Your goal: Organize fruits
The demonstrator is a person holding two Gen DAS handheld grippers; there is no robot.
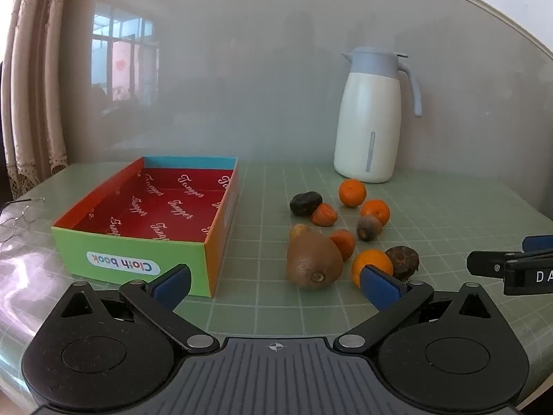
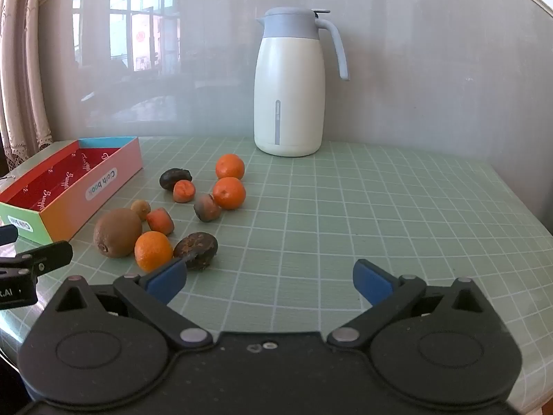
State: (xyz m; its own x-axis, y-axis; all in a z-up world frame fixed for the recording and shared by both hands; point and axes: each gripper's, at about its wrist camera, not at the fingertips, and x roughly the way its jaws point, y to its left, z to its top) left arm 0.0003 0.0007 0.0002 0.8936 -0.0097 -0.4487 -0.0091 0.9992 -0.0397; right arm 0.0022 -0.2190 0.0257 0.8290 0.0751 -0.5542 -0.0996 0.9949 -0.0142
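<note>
Hovering over the green grid mat [image 2: 345, 207], both grippers stand with their blue-padded jaws spread wide and nothing between them. The left gripper [image 1: 276, 285] looks down at the near corner of the cardboard box [image 1: 138, 263] and at a brown kiwi [image 1: 312, 259]; the right gripper [image 2: 269, 276] faces bare mat, with the fruit off to its left.

The box — red-lined, printed "Cloth book" on its green end, with no fruit inside — lies at the left of the mat. The fruit sits loose in a cluster between the box and a white thermos jug [image 2: 288, 93] with a pale blue lid and handle, which stands upright at the back against the wall.

In the cluster, the kiwi lies nearest the box, with a tangerine [image 2: 153, 250] just beside it and a dark, shrivelled fruit [image 2: 196, 249] touching that tangerine's far side. Two more tangerines [image 2: 230, 166] [image 2: 228, 192] lie farther back, near a blackish fruit [image 2: 175, 178] and some small orange-red pieces [image 2: 184, 191] — what kind, I cannot tell.

A pair of wire-rimmed glasses [image 1: 20, 218] rests left of the box.
</note>
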